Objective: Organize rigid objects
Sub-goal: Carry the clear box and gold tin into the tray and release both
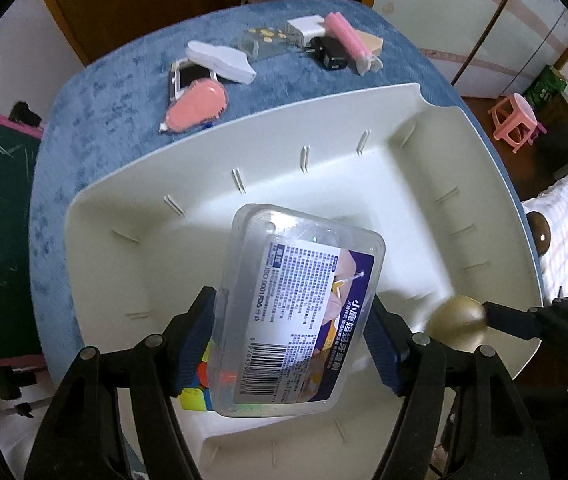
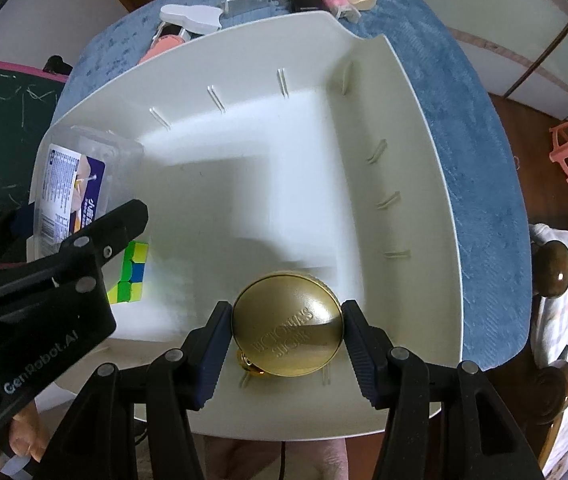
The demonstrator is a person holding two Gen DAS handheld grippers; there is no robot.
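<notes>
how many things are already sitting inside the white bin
1: a multicoloured puzzle cube on the floor of the white plastic bin, near its left wall. The gripped items hang above it; the box may hide more.

Your left tool (image 1: 290, 344) grips a clear plastic box (image 1: 304, 312) by its long sides, label up, above the white bin (image 1: 244, 152). A colourful cube (image 1: 194, 394) shows beneath the box. At the right, your other tool (image 1: 480, 318) holds a gold cap (image 1: 458, 322). Beyond the bin, a pink brush (image 1: 198, 106) and chargers (image 1: 322, 42) lie on the blue tabletop (image 1: 96, 120).
</notes>
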